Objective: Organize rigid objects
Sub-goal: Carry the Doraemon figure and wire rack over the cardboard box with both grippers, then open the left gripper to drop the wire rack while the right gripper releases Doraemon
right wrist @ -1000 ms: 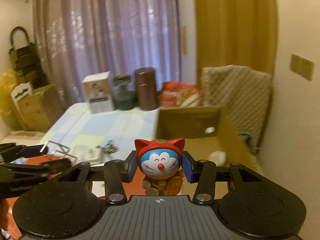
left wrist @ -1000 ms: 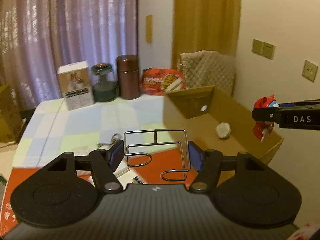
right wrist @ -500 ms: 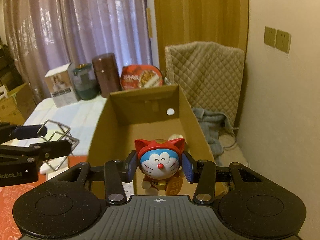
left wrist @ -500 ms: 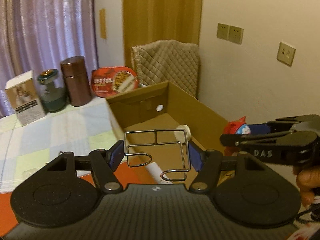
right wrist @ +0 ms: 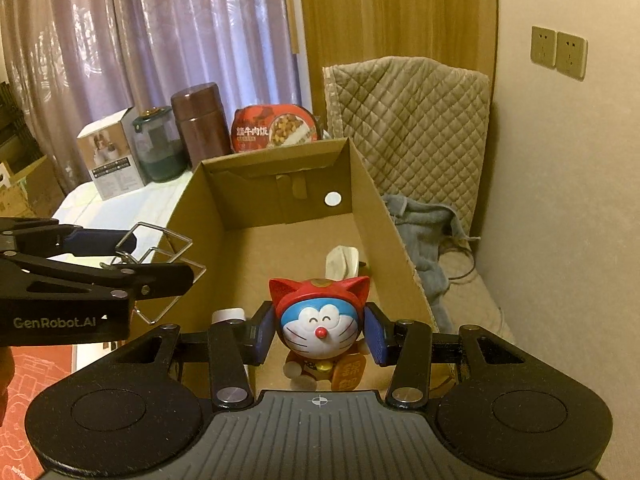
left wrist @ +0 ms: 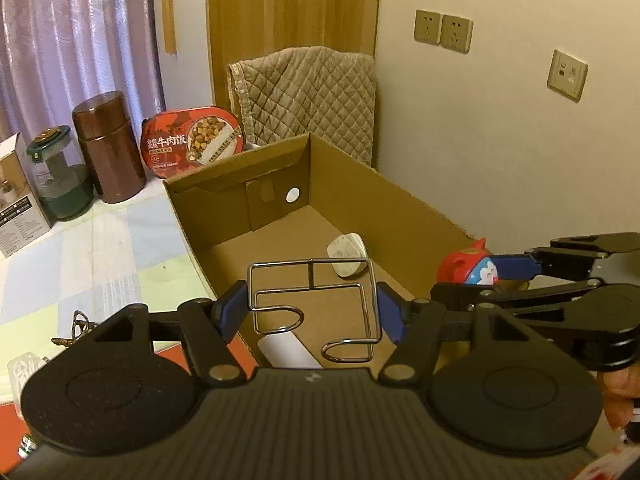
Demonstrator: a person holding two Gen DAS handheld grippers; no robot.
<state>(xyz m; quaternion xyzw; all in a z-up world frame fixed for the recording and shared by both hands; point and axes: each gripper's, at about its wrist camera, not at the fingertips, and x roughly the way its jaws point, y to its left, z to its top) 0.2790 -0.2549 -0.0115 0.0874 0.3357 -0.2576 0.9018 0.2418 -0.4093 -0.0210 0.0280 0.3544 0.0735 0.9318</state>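
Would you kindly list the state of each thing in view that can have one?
left gripper: shut on the wire rack
wire rack: held above the box
right gripper: shut on the cat figurine
cat figurine: upright, held above the box
cardboard box: open
brown canister: upright, lid on
glass jar: upright, lid on

We see dim, warm yellowish light; daylight glows through the curtains [right wrist: 140,40]. Both fisheye views bend at dark rounded corners, and focus stays fairly sharp.
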